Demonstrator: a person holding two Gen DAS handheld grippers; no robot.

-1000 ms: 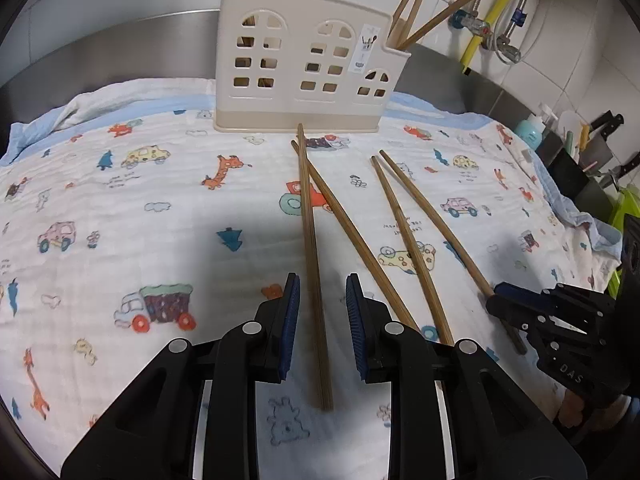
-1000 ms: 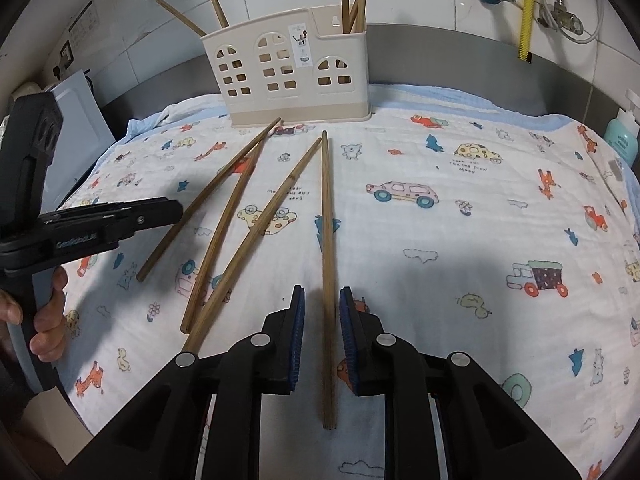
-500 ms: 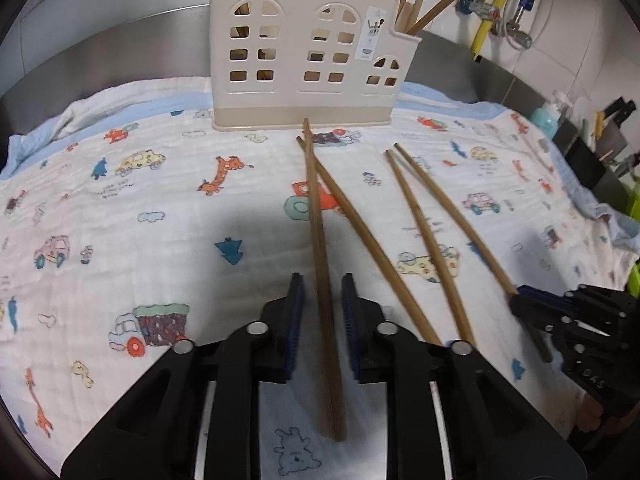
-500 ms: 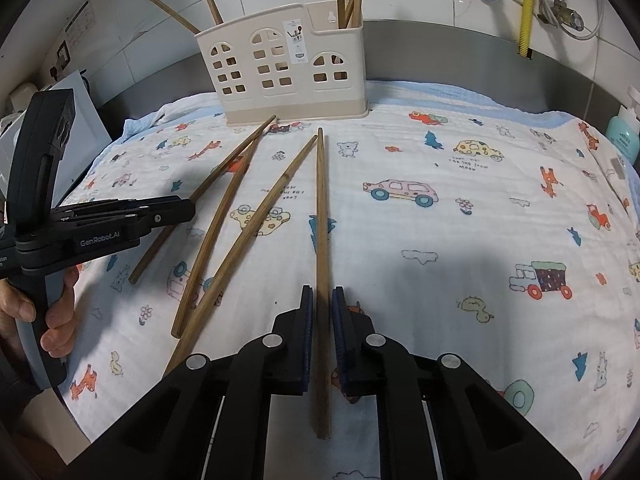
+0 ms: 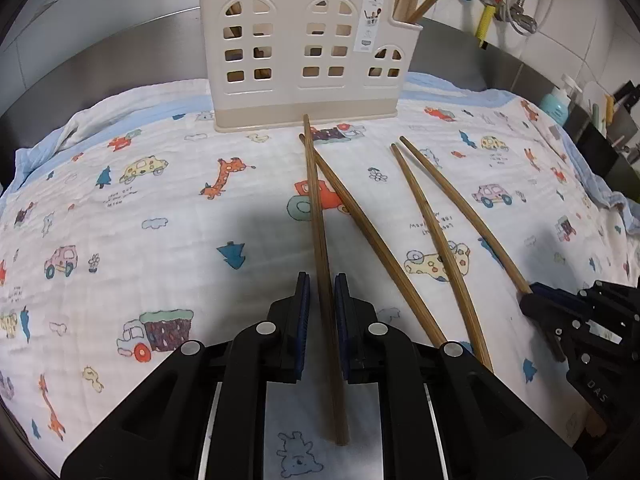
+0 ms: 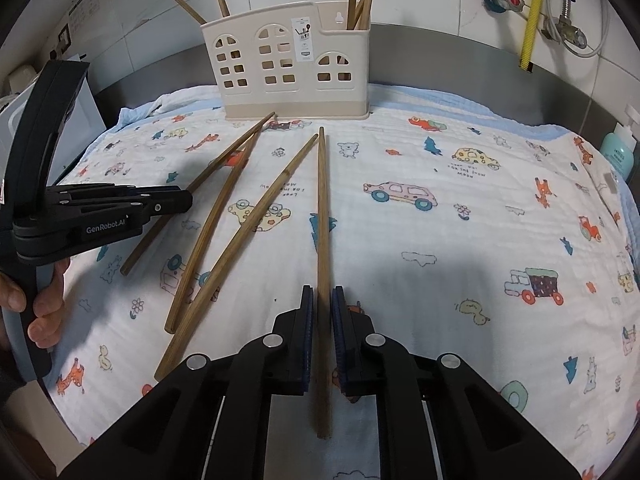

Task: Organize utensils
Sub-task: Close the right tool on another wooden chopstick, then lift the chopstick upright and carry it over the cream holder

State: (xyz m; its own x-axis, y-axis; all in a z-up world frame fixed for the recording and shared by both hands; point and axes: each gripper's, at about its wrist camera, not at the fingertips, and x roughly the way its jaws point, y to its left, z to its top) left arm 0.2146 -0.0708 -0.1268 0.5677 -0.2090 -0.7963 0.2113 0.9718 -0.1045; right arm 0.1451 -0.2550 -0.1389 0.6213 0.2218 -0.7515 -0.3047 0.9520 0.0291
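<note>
Four wooden chopsticks lie on a cartoon-printed cloth [image 5: 160, 240] spread over the tabletop, fanned out in front of a cream, house-shaped utensil holder [image 5: 304, 48] standing at the far edge. Further chopsticks stand upright in the holder's end compartments.

Left tongs [image 5: 322, 308]: nearly closed around the leftmost chopstick [image 5: 318, 220], blue pads close on either side; firm contact cannot be confirmed. That chopstick's far tip touches the holder's base and crosses the tip of the neighbouring chopstick [image 5: 372, 236].

Right tongs [image 6: 320, 312]: likewise narrowed around the rightmost chopstick [image 6: 321, 208], slight gaps visible at the pads. The third chopstick [image 6: 248, 232] lies just beside it, their far tips nearly meeting.

Surroundings: a yellow hose [image 6: 532, 12] and valve fittings on the tiled wall; a teal pump bottle [image 6: 620, 152] at the right edge.

Writing: "GenRobot.AI" on the left tool body in the right wrist view; "DAS" on the right tool in the left wrist view. The holder carries a small label [image 6: 306, 38], its text unreadable.
</note>
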